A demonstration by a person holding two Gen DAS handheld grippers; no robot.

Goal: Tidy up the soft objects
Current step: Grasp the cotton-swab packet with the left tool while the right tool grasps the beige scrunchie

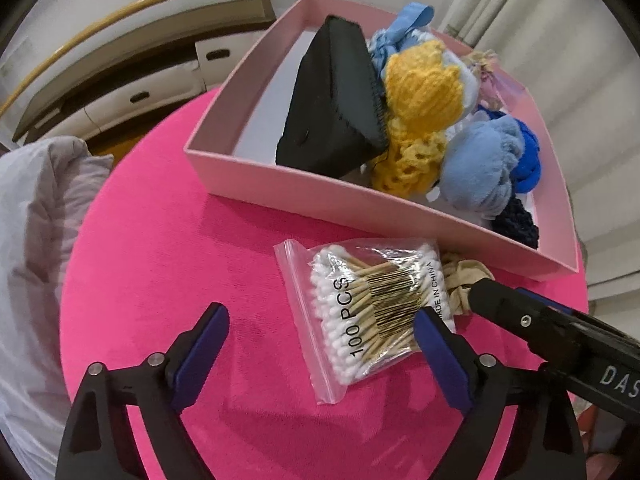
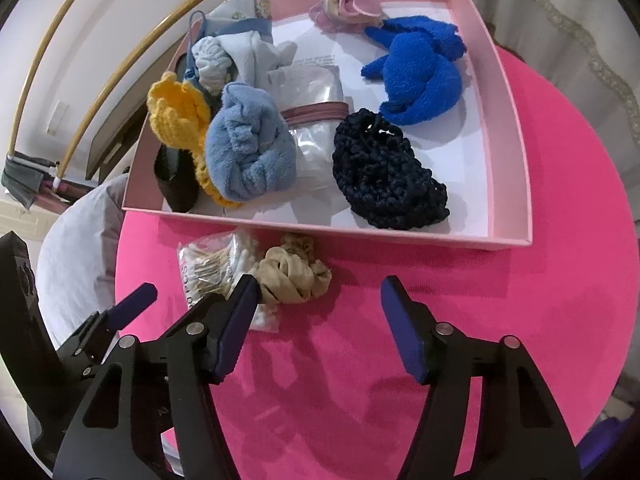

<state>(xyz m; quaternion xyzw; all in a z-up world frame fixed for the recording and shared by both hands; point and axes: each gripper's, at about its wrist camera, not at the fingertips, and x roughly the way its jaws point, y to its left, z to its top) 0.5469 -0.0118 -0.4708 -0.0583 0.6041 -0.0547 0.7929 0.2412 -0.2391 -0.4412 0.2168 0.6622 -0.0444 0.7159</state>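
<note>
Left wrist: pink box on pink worktop holds black pouch, yellow knit, light-blue plush. Swab bag outside box, between wide-open jaws of left gripper, not gripped.

Right wrist: box also holds royal-blue cloth, navy knit, zip bag. Beige scrunchie on worktop beside box, ahead of right gripper; jaws apart, empty.

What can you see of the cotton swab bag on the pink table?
The cotton swab bag is a clear zip-top plastic pouch holding wooden-stemmed, white-tipped swabs, printed "100 PCS" with a barcode. It lies flat and sealed on the pink table, outside the pink box. A beige scrunchie rests against one edge. The left gripper hangs open above it; nothing grips the bag.
</note>
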